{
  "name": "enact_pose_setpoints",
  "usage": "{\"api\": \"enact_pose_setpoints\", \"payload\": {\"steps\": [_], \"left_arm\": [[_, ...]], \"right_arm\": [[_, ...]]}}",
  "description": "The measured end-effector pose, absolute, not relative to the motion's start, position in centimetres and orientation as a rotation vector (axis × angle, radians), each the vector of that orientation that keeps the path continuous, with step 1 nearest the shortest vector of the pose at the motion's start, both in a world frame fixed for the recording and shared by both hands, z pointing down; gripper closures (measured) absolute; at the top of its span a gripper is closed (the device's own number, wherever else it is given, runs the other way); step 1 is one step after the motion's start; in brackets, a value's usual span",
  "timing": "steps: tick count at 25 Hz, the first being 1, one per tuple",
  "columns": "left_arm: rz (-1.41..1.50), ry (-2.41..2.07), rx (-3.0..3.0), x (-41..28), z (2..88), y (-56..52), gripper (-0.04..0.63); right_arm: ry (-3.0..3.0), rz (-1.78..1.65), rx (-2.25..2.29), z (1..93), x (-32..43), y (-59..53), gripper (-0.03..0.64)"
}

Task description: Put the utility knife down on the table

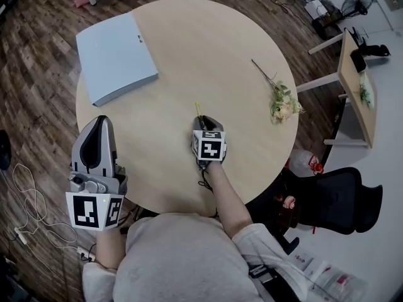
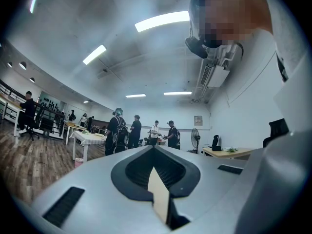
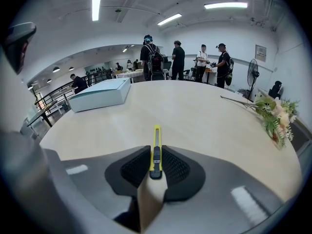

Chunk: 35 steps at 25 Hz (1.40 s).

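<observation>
Left claw [image 1: 99,126]: held high by the near-left edge of the counter [image 1: 189,43], aimed up at the ceiling; jaws clenched together, nothing between them.
Right claw [image 1: 203,121]: low over the round wooden counter, near its front middle; jaws clamped on the knife [image 1: 198,109].
Knife: slim, yellow, with a black slider; rear end pinched between the jaws, tip sticking forward toward the counter's centre; whether it touches the counter cannot be told.
Box [image 1: 116,56]: pale blue, flat, at the far-left rim, well apart from the knife.
Flowers [image 1: 280,99]: one sprig lying at the right side, stem pointing away.
</observation>
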State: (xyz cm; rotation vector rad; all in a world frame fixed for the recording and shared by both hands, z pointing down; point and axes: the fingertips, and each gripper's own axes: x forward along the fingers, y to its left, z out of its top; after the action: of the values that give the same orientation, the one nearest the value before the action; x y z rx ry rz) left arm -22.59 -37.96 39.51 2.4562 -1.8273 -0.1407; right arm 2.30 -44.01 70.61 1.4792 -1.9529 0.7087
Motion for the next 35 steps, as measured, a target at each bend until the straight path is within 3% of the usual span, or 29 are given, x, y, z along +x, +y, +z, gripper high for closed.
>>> {"api": "enact_pose_setpoints", "payload": {"steps": [7,12,35], "left_arm": [[-0.148,-1.818,2.466,-22.0,39.3,-37.8,0.588],[-0.171,-1.791,2.497,-20.9,38.6,-37.6,0.587],[-0.292,-1.658,2.659,-12.6,33.5,-33.3,0.588]], "right_arm": [[-2.005,0.718,1.520,68.9,2.8,-44.1,0.523],[-2.081,0.650,1.608,65.3,3.5,-43.6,0.606],[-2.325,0.310,1.801,48.8,9.9,-35.7,0.606]]}}
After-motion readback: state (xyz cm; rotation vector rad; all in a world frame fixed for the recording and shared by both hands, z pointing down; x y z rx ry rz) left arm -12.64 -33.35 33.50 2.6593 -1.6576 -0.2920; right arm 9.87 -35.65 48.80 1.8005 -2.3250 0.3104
